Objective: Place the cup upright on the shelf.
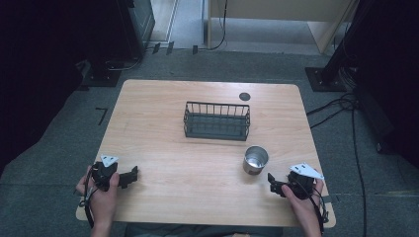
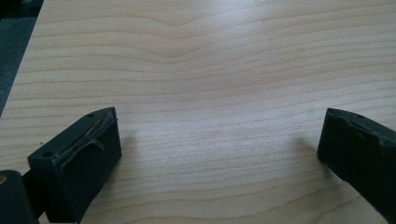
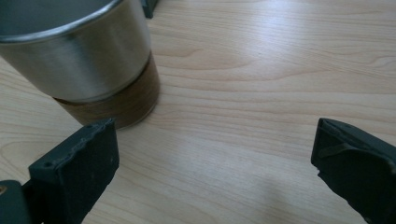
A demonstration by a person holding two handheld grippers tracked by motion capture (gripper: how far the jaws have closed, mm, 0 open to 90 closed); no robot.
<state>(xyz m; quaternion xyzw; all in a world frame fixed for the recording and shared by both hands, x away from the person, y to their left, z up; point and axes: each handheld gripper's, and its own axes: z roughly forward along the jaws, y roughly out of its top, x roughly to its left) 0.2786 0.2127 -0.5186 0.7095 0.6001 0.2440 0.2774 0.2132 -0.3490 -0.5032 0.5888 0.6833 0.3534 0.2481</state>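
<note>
Right hand-held gripper (image 1: 273,183) jaws wide apart, steel cup (image 1: 255,160) just beyond, untouched.

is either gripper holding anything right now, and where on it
Nothing is held. The left gripper is open over bare table; the right gripper is open beside the metal cup.

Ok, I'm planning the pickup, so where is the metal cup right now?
In the high view the metal cup stands upright on the table's right half, just in front of the wire basket's right end and nearest the right tongs.
</note>
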